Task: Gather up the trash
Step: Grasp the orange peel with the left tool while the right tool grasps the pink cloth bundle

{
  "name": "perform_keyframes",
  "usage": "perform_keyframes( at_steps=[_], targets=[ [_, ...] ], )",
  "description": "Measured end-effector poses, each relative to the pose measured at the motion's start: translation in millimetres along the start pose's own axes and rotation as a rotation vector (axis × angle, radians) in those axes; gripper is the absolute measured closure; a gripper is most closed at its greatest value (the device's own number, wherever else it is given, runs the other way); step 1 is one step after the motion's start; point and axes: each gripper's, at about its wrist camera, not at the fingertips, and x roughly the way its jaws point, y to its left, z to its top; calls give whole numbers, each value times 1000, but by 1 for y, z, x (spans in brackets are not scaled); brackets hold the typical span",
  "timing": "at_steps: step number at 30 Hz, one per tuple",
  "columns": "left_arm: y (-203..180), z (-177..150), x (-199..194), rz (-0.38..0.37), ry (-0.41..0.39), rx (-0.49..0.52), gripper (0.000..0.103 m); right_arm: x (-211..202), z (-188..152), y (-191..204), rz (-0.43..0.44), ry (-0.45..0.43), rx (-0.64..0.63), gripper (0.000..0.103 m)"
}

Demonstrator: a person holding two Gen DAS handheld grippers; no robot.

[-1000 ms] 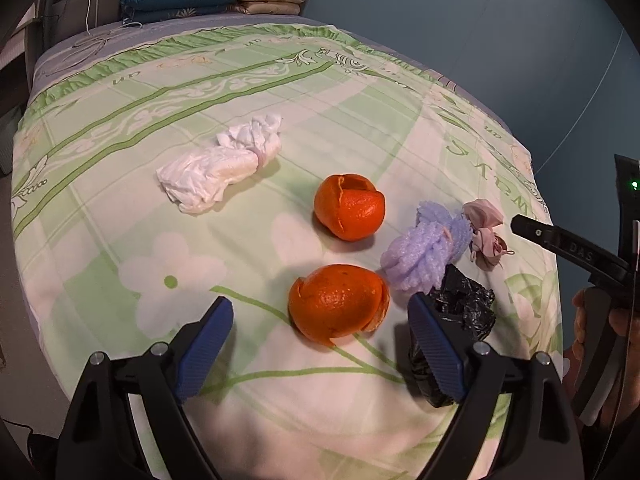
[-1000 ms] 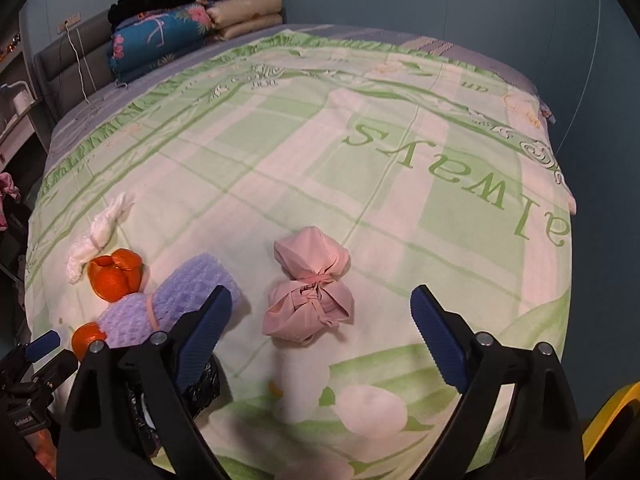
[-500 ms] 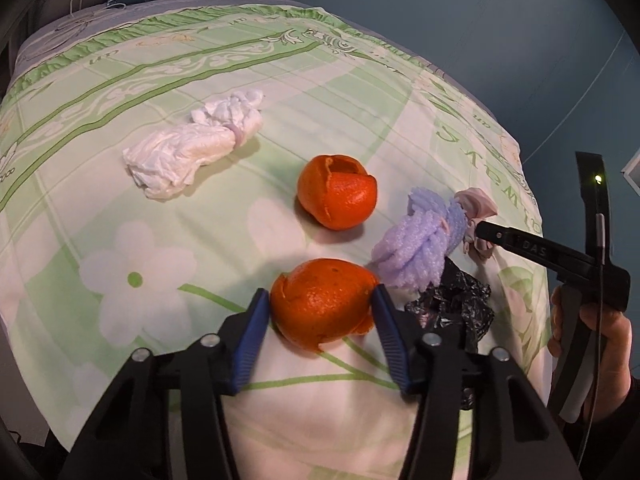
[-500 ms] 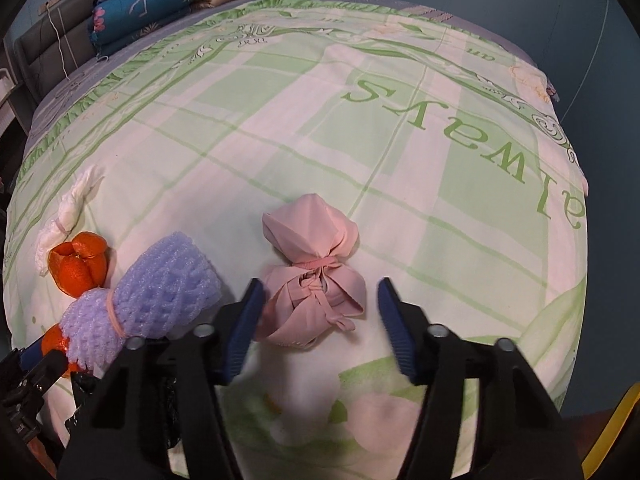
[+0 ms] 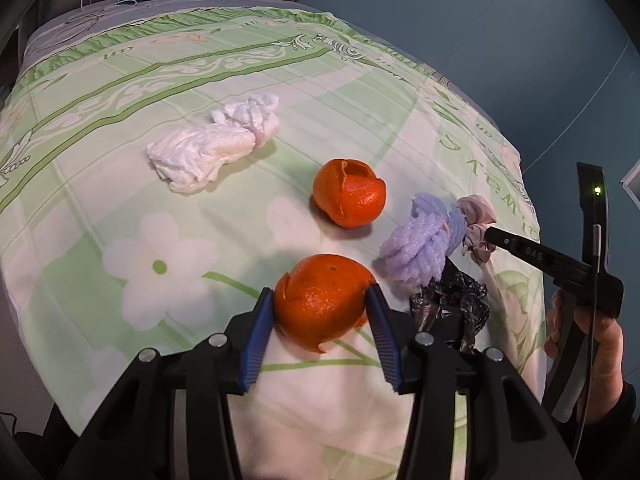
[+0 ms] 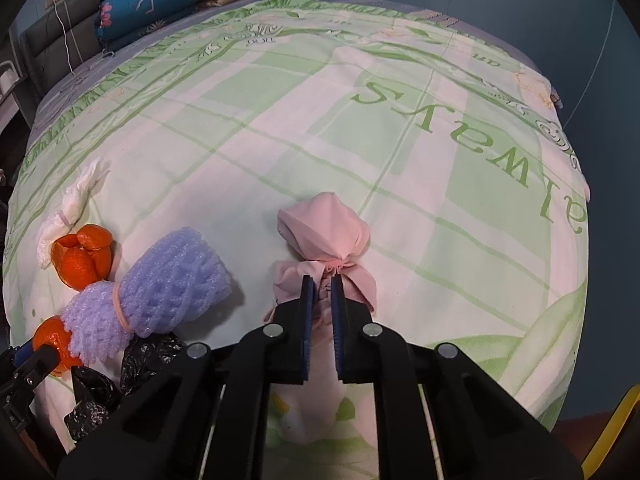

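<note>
Two hand-held grippers work over a bed (image 6: 400, 128) covered in a green-and-white floral quilt. No piece of trash has left the quilt yet, and no bin shows, so collecting seems only just begun.

The left gripper (image 5: 322, 304) has its blue ribbed pads against both sides of the near orange peel (image 5: 323, 300), a dimpled, split hollow shell, and its jaws are closing a little further.

Taking that peel as the landmark:
- Just beyond it lies a second orange peel (image 5: 349, 194), torn open at the top.
- Farther beyond, to the left, rests a crumpled white tissue wad (image 5: 212, 148), soft and creased.
- Beside it to the right lies a lilac foam net (image 5: 420, 246), knobbly and banded at the waist.
- Under the net's near end sits a glossy, crinkled black plastic bag (image 5: 452, 300).
- Beyond the net lies a knotted pink cloth bundle (image 6: 324, 240).

The right gripper (image 6: 320, 292) is pinched nearly together on that bundle's loose tail, though how much fabric it holds is hard to see.
</note>
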Motion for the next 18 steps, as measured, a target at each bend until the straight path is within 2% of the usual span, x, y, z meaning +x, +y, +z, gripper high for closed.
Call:
perform_keyframes(
  at_steps=[13, 18],
  targets=[
    [8, -3, -38, 5, -53, -35, 58, -69, -11, -7, 58, -101, -12, 99],
    [6, -6, -48, 6, -65, -30, 58, -68, -9, -14, 81, -78, -2, 99]
  ],
)
